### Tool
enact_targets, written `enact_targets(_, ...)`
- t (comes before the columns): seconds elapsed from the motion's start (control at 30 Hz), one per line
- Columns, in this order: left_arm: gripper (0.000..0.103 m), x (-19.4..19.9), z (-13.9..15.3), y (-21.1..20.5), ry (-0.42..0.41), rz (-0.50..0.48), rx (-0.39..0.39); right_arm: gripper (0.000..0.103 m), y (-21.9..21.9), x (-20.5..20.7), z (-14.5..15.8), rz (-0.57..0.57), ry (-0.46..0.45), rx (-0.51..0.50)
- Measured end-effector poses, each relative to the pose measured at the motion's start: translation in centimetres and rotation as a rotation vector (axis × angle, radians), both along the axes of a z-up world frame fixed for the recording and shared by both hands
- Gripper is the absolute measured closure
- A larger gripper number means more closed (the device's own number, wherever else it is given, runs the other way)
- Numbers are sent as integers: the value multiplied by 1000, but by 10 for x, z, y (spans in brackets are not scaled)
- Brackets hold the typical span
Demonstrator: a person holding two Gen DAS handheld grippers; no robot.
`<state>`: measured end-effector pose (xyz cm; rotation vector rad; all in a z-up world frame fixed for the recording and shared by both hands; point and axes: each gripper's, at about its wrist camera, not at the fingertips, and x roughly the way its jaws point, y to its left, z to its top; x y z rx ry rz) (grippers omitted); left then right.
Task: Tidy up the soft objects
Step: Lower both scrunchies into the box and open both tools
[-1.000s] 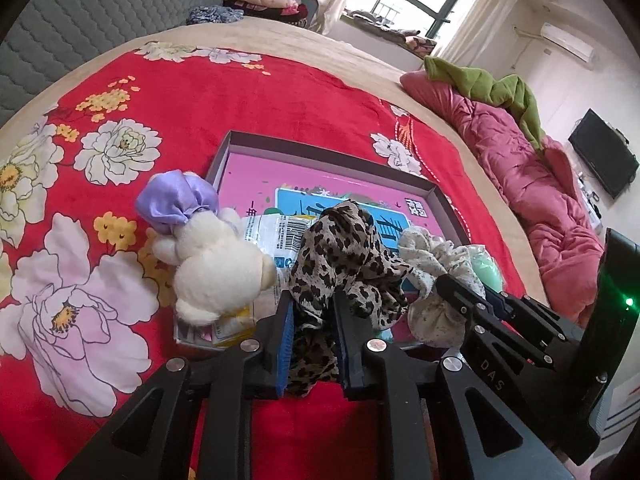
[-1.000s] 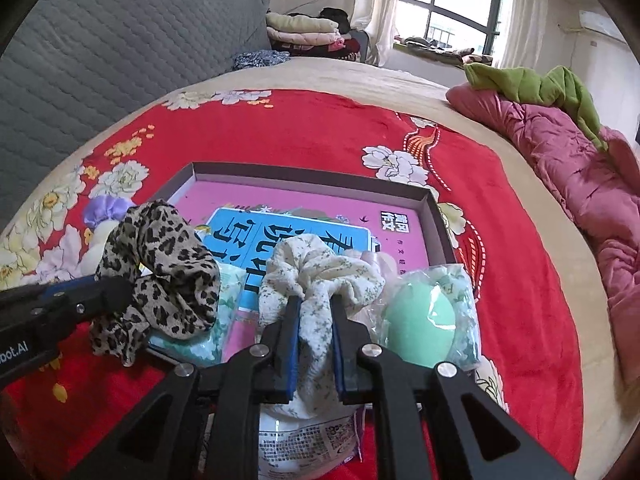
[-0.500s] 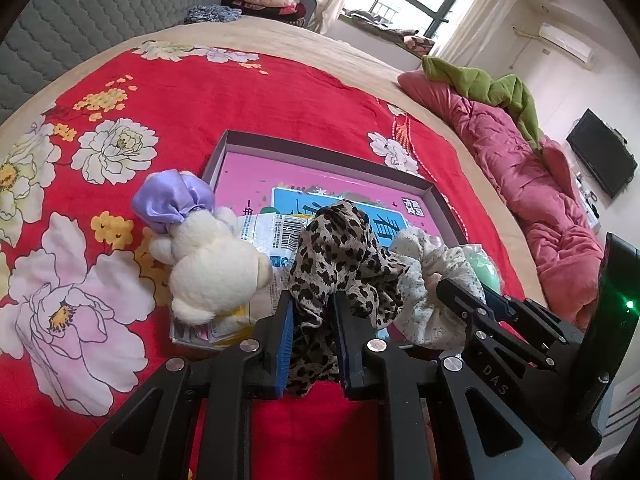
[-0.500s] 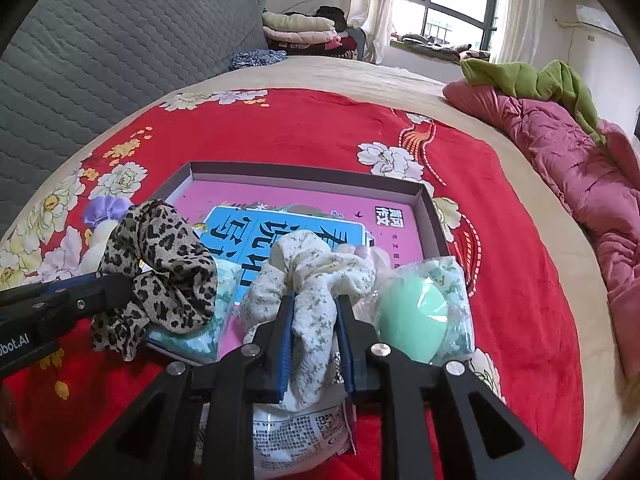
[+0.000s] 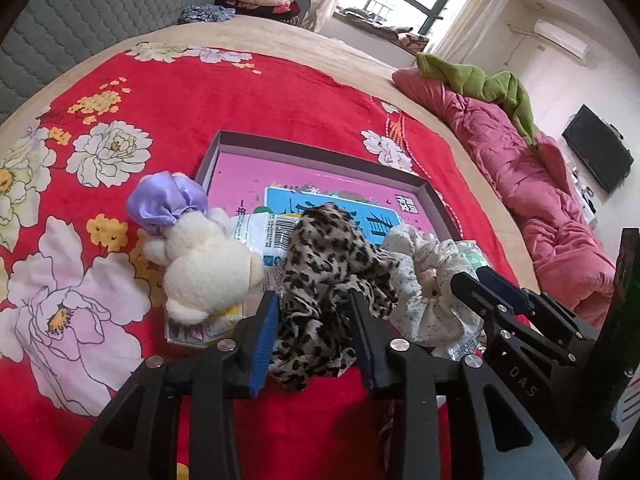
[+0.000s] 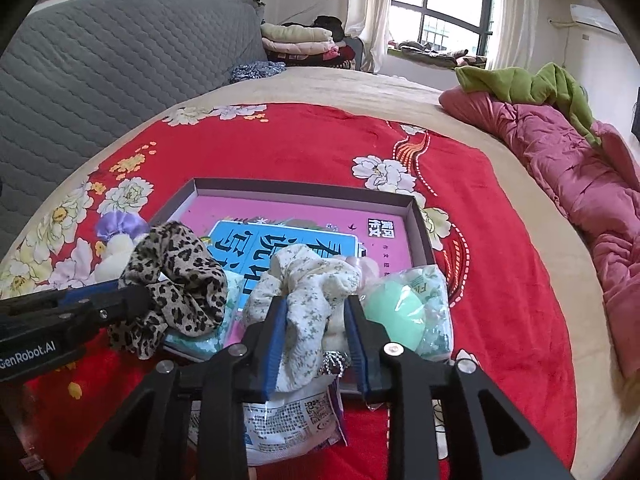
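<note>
A leopard-print scrunchie (image 5: 328, 248) lies slack at the near edge of the shallow box (image 5: 320, 156). My left gripper (image 5: 313, 296) stands around it, jaws opening, and the pads no longer squeeze it. A white floral scrunchie (image 6: 312, 276) rests just to its right between the opening jaws of my right gripper (image 6: 315, 300); it leans on the left pad, clear of the right one. A cream plush toy (image 5: 204, 268) and a purple scrunchie (image 5: 168, 200) sit at the box's left corner. A green sponge in a clear packet (image 6: 396, 312) lies at the right corner.
The box (image 6: 304, 186) holds a pink-and-blue book and rests on a red flowered blanket (image 5: 240, 92). A printed plastic packet (image 6: 288, 420) lies under my right gripper. A pink quilt (image 5: 532, 184) runs along the right; a grey padded headboard (image 6: 100, 64) is behind.
Both grippers' jaws have spread apart. The leopard scrunchie and the floral scrunchie, pinched before, now sag loosely between the pads. Neither hand has shifted noticeably.
</note>
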<state>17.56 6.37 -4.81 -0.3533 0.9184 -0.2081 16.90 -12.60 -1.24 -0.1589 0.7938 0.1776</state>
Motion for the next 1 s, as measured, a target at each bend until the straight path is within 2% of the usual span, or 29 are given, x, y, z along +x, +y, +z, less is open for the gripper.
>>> enact_targets(0.2, 62, -1, 1, -2, -2, -9, 9, 64, -1, -4, 5, 0, -9, 2)
enact_targets(0.33, 60, -1, 3, 0, -3, -7, 1, 63, 0, -8, 11, 4, -18, 5)
enact_targets(0.5, 51, -2, 5, 2, -7, -7, -10, 56, -3, -11, 15, 1, -19, 16)
enact_targets(1.0, 49, -3, 9, 3, -21, -8, 2, 51, -12, -16, 21, -14, -28, 24)
